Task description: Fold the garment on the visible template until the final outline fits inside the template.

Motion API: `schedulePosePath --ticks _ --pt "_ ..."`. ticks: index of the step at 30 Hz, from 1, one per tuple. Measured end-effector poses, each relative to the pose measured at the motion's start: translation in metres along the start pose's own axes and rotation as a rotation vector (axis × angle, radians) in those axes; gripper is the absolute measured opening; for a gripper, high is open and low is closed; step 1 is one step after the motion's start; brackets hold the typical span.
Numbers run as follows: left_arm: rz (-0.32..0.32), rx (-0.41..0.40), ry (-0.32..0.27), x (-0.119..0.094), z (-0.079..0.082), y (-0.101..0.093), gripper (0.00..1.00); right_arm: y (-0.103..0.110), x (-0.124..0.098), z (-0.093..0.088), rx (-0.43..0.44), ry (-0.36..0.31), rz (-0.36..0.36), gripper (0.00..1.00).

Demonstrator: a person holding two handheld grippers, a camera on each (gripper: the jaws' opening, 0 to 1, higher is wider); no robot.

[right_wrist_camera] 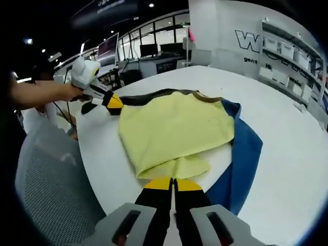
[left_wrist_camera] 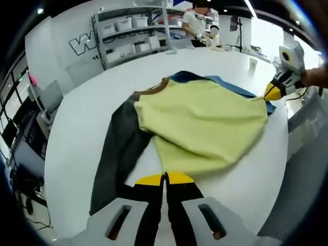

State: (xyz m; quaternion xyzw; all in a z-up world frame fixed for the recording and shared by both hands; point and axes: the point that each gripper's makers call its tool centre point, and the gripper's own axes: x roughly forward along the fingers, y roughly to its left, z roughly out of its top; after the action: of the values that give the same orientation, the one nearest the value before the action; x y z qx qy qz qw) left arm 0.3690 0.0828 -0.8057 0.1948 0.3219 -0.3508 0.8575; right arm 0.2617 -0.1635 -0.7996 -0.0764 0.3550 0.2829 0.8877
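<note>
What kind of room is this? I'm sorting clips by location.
Probably a lab or office workspace: a round white table holding a yellow garment with grey and blue sleeves, a metal shelving rack of white bins, and desks with computer monitors.

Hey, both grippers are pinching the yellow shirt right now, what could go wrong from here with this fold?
1. The left gripper and right gripper each pinch only the edge of the yellow shirt; a tug could slip it free.
2. The dark grey sleeve and blue sleeve lie spread out on the white table; they may stay outside the final outline.
3. The yellow fabric is already doubled over, so pulling unevenly may skew the fold.
</note>
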Motion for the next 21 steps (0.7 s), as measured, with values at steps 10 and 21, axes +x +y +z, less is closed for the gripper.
schedulePosePath --ticks 10,21 --pt "0.015 0.011 -0.01 0.0 0.006 0.008 0.04 -0.002 0.004 -0.01 -0.019 0.036 0.008 0.0" --pt "0.021 0.024 0.014 -0.001 -0.004 0.013 0.04 -0.019 -0.002 -0.005 -0.061 0.023 -0.017 0.0"
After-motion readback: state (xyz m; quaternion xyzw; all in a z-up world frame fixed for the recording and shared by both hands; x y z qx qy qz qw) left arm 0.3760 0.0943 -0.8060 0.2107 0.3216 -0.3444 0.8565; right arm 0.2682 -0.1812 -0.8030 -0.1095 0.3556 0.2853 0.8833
